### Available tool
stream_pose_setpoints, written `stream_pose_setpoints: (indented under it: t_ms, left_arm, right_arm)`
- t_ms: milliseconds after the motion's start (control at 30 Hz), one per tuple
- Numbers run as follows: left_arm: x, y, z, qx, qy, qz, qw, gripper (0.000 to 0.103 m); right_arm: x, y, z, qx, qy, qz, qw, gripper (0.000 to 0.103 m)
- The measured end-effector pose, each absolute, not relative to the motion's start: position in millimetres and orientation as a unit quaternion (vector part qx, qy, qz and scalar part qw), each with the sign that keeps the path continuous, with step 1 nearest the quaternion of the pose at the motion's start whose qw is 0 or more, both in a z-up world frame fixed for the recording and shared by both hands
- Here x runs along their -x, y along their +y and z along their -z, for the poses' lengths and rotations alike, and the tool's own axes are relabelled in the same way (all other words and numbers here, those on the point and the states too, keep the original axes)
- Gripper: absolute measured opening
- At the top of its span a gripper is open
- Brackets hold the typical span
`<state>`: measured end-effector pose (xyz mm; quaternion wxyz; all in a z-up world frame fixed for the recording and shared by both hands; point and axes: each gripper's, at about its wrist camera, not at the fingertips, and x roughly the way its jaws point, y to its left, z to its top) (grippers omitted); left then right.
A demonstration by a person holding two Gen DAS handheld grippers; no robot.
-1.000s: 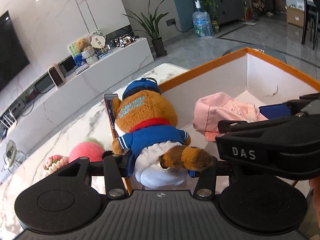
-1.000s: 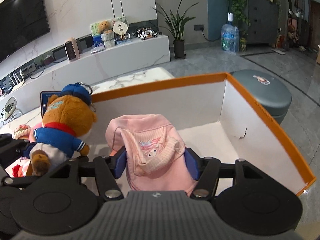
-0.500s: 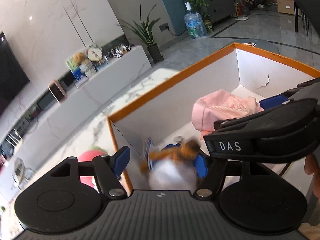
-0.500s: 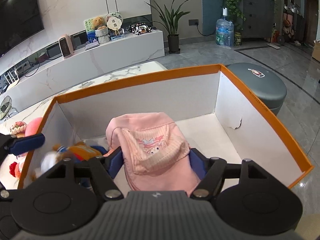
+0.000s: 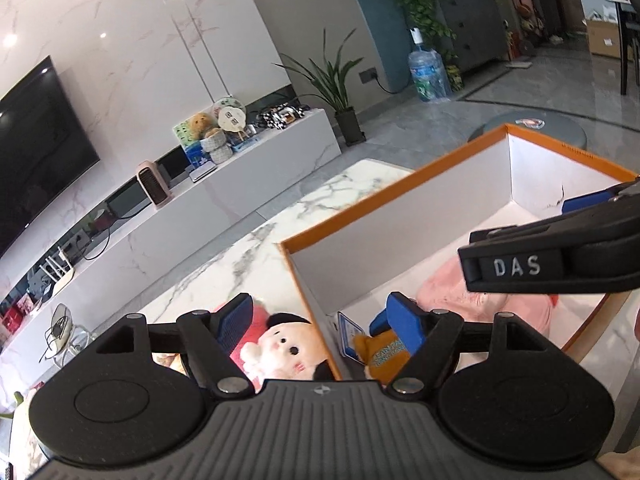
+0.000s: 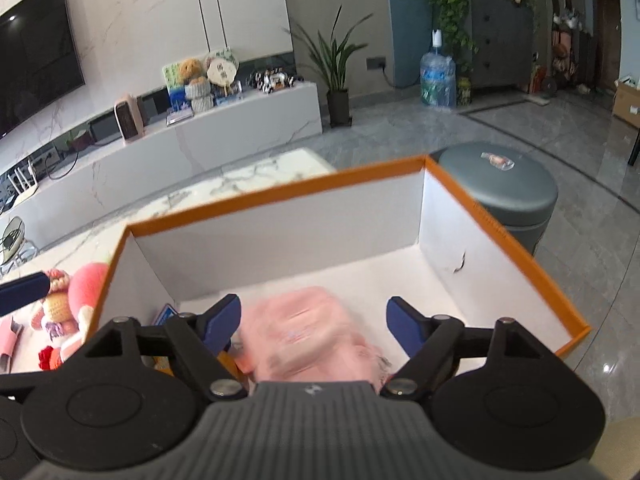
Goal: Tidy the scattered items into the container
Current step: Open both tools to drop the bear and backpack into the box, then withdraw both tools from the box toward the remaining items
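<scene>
An orange-rimmed white box (image 5: 400, 184) stands on the marble table. My left gripper (image 5: 320, 316) hovers over the box's left wall with its jaws opening and nothing between them. The brown bear in blue clothes (image 5: 384, 354) lies inside the box under the right pad. A pink plush doll (image 5: 280, 348) lies outside the wall. My right gripper (image 6: 314, 320) hangs over the box (image 6: 280, 192), jaws opening. The pink hat (image 6: 308, 332) lies blurred below them, free of the pads. In the left wrist view the hat (image 5: 444, 292) shows behind the right gripper's body.
Crocheted toys (image 6: 56, 304) and a pink plush (image 6: 88, 280) lie on the marble table (image 5: 248, 248) left of the box. A grey round stool (image 6: 500, 196) stands beyond the box's right corner. A long white console (image 6: 200, 140) lines the far wall.
Both grippers opened and rose. The bear dropped from the left jaws into the box, and the pink hat slipped out of the right jaws onto the box floor.
</scene>
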<state>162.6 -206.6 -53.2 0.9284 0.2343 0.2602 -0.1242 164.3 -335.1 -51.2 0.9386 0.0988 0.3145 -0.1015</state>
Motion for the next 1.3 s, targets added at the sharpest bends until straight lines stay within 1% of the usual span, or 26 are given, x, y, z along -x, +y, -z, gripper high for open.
stream_pose_setpoints:
  t_ms: [400, 967, 1300]
  left_arm:
    - [-135, -186, 24, -0.202, 0.243, 0.110, 0.942, 0.087]
    - [-91, -169, 24, -0.195, 0.247, 0.117, 0.942, 0.087]
    - [-66, -147, 22, -0.187, 0.239, 0.113, 0.946, 0.087]
  right_arm:
    - [-129, -319, 24, -0.093, 0.291, 0.100, 0.947, 0.084]
    - [-73, -300, 21, -0.109, 0.290, 0.104, 0.945, 0.086]
    - [-47, -279, 17, -0.094, 0.283, 0.098, 0.949, 0.088]
